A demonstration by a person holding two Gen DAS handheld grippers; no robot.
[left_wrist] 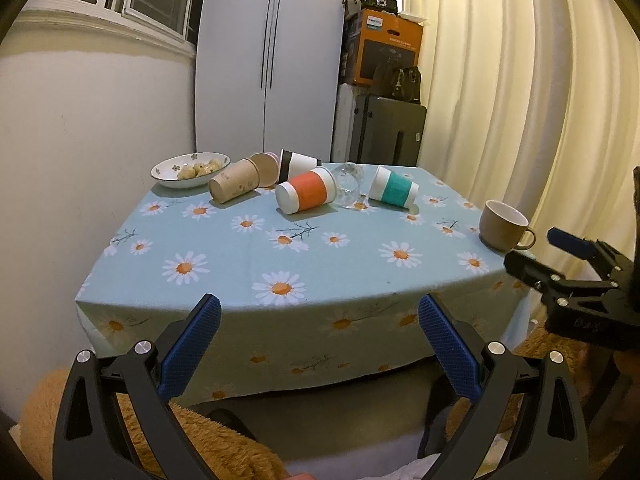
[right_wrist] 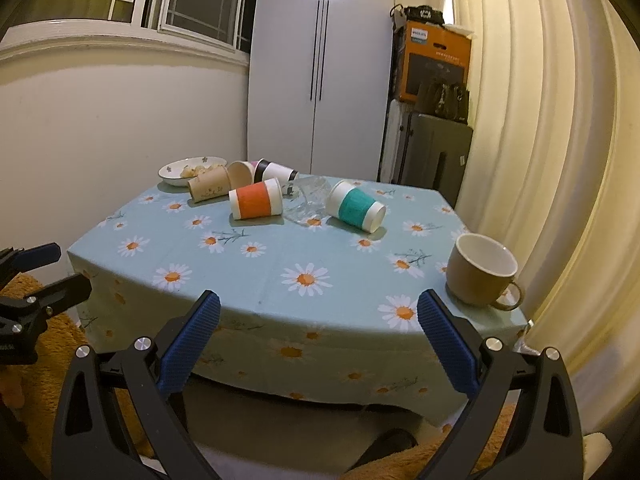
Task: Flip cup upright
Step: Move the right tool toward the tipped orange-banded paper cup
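Observation:
Several cups lie on their sides at the far part of the table: a brown paper cup (left_wrist: 234, 181) (right_wrist: 209, 184), an orange-sleeved cup (left_wrist: 307, 191) (right_wrist: 256, 199), a black-and-white cup (left_wrist: 298, 164) (right_wrist: 276, 171), a clear glass (left_wrist: 349, 184) (right_wrist: 308, 199) and a teal-sleeved cup (left_wrist: 394, 188) (right_wrist: 355, 206). A tan mug (left_wrist: 502, 225) (right_wrist: 480, 270) stands upright at the right edge. My left gripper (left_wrist: 319, 312) is open and empty before the table's front edge. My right gripper (right_wrist: 319, 311) is open and empty, also before the front edge.
A white bowl (left_wrist: 190, 169) (right_wrist: 192, 170) with food sits at the far left corner. The table (left_wrist: 240, 256) has a blue daisy cloth. A wall is on the left, curtains (right_wrist: 540, 120) on the right, a white cabinet (left_wrist: 272, 60) behind.

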